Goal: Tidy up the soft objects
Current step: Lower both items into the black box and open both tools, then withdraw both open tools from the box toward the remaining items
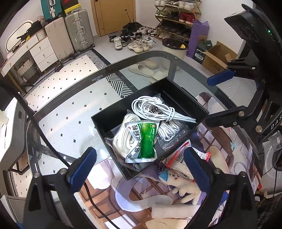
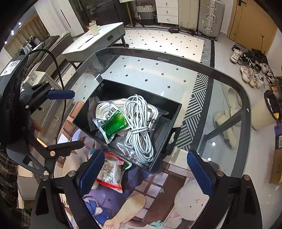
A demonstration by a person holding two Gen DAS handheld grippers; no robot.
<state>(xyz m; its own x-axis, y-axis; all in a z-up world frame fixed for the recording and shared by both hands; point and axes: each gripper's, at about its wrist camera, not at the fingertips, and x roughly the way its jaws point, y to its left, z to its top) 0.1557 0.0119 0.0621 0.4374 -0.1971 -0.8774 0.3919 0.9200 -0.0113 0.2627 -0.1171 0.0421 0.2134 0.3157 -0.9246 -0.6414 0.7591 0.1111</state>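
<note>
the rigid black box (image 1: 176,88) sat on the glass counter (image 1: 74,109) with a glossy green sachet (image 1: 146,141), a coiled white cable (image 1: 155,109) and bagged flat laces (image 1: 123,139) inside. both the left hand-held gripper (image 1: 141,165) and right hand-held gripper (image 2: 144,169) hung above its near edge, jaws spread wide, gripping nothing. a fuzzy plush toy (image 1: 179,185) lay on the counter just beside the box.

Patterned rug (image 2: 164,44), suitcases (image 1: 79,31), shoe rack (image 1: 178,15)

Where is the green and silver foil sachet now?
In both wrist views the green and silver foil sachet lies inside the black tray, atop the bagged cream cord.
</note>
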